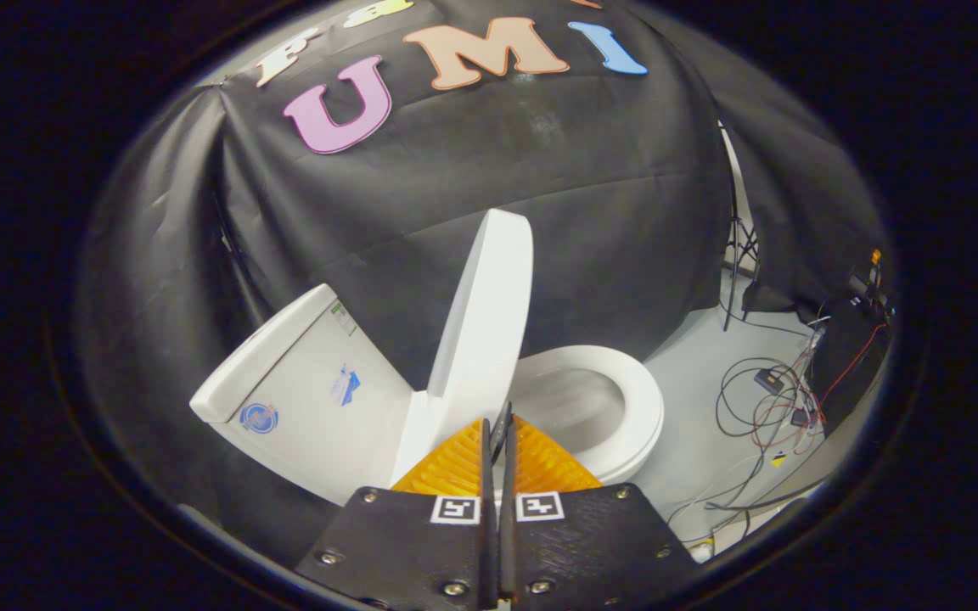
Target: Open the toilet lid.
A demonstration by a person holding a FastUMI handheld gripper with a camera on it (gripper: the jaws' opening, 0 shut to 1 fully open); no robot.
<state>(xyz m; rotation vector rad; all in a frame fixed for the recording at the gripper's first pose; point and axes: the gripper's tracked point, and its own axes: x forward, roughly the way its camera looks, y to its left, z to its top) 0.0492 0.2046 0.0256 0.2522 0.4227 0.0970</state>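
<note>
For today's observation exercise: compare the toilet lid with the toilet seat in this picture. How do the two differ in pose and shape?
The toilet lid is raised, standing nearly upright beyond the shut gripper; the toilet seat lies flat on the bowl. The lid is a solid panel; the seat is a ring with an open middle. The lid stands next to the tank; the seat reaches away from it. Both are white.

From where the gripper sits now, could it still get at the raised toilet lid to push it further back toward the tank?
Probably yes. The lid stands raised just beyond the gripper, whose jaws are together with nothing between them. Nothing lies between the tips and the lid. The tank is behind the lid, the seat to the other side.
</note>
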